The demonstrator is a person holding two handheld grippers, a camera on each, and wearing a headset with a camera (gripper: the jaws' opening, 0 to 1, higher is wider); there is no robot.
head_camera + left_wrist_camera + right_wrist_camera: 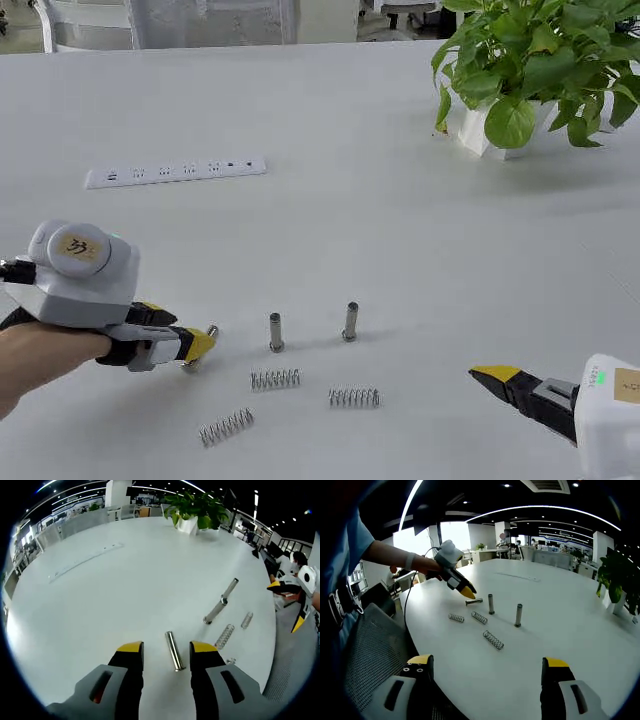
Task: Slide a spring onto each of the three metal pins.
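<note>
The white desk (400,250) carries everything. A leafy plant (530,70) in a white pot stands at its far right corner, and a white power strip (175,171) lies further left.

The left tool (197,345) sits low over the desk with its jaws released, one on each side of the fallen pin (174,652), with a gap showing on both sides. Nothing is gripped. The right tool (487,661) hovers well apart from the parts, near the desk's edge, jaws spread wide and empty.

Just beside the fallen pin, the first upright pin (275,332) and the second upright pin (350,321) stand on their wider bases. In front of them lie the first spring (275,379), the second spring (354,397) and the third spring (225,427), all loose on the desk and none on a pin.

The pins look like smooth, stiff steel, dense for their size. One will probably roll when lying down and tip over when nudged upright. It is best clamped across the shaft low down, near the base, leaving the top free. The springs are light and squashy and likely to shoot out of a hard pinch — hold one gently across the coils near the middle, with the open end clear.
</note>
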